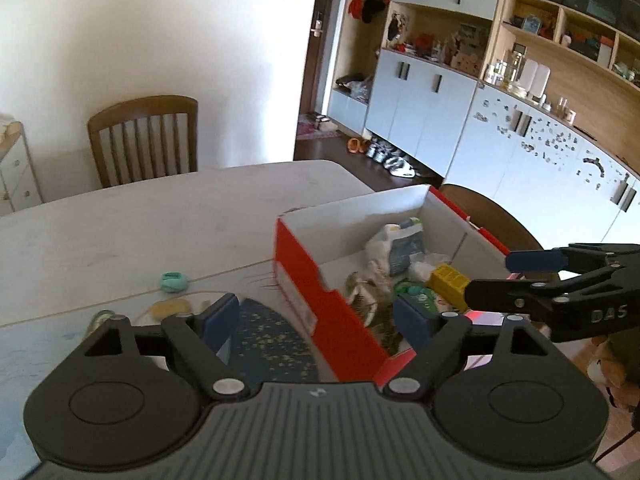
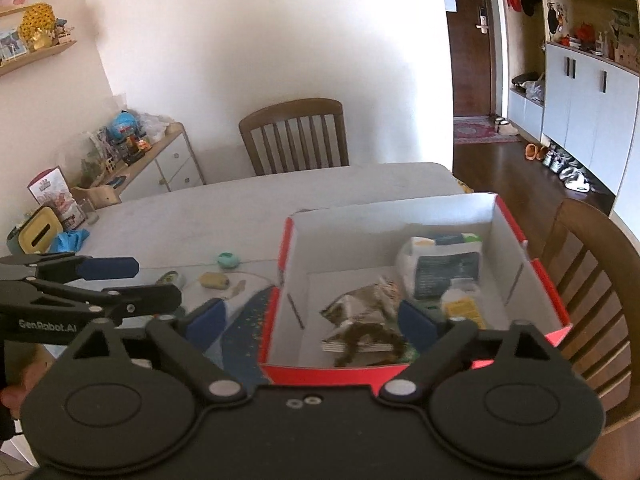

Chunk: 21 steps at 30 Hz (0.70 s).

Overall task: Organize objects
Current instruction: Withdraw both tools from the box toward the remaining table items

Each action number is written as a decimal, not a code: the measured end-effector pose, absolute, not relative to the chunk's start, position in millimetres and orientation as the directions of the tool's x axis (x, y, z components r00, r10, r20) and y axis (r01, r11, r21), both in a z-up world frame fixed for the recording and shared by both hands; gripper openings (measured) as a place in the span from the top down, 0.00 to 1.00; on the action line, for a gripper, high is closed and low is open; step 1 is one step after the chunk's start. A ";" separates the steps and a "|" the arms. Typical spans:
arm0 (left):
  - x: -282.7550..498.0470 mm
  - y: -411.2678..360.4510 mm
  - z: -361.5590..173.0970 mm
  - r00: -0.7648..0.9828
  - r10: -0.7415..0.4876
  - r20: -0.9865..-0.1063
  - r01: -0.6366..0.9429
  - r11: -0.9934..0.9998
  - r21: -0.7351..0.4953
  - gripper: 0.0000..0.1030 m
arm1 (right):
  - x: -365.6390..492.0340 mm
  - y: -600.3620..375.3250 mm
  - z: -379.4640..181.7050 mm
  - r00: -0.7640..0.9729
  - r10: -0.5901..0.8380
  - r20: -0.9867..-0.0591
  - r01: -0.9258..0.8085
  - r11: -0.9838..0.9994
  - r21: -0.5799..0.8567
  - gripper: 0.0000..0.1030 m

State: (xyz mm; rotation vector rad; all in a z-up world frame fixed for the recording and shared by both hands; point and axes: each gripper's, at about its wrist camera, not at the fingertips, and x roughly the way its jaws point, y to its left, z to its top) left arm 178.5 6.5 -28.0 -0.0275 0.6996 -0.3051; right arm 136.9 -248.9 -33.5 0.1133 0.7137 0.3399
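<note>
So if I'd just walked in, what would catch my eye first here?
Probably the red box on the table, white inside and already holding a crumpled wrapper, a white packet and a yellow block. Next, the two black hand-held grippers, left and right, both open and empty at its near end. To the box's left lie a few small items, including a teal ball.

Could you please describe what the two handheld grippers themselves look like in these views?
Both are matte black plastic with scissor-like linkage arms, silver pivot pins and round discs on a ribbed body. Each finger ends in a flat blue pad. The left gripper carries white "GenRobot.AI" lettering on its side, seen from the right wrist view; the right gripper shows raised "DAS" lettering, seen from the left wrist view. No cables show.
</note>
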 end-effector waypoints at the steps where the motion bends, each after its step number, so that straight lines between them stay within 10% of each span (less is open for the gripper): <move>1: 176.9 10.6 -28.2 0.724 -0.282 -0.629 0.264 0.956 -0.124 0.16 | 135.6 -244.5 -33.3 0.708 0.342 -0.618 -0.266 0.940 0.215 0.05; 5: 169.8 29.9 -30.3 0.739 -0.265 -0.619 0.242 0.962 -0.123 0.00 | 133.6 -226.5 -33.0 0.704 0.344 -0.621 -0.272 0.939 0.212 0.05; 21: 160.9 112.0 -57.3 0.761 -0.188 -0.621 0.119 0.981 -0.151 0.00 | 146.1 -162.4 -41.4 0.673 0.363 -0.644 -0.290 0.931 0.222 0.04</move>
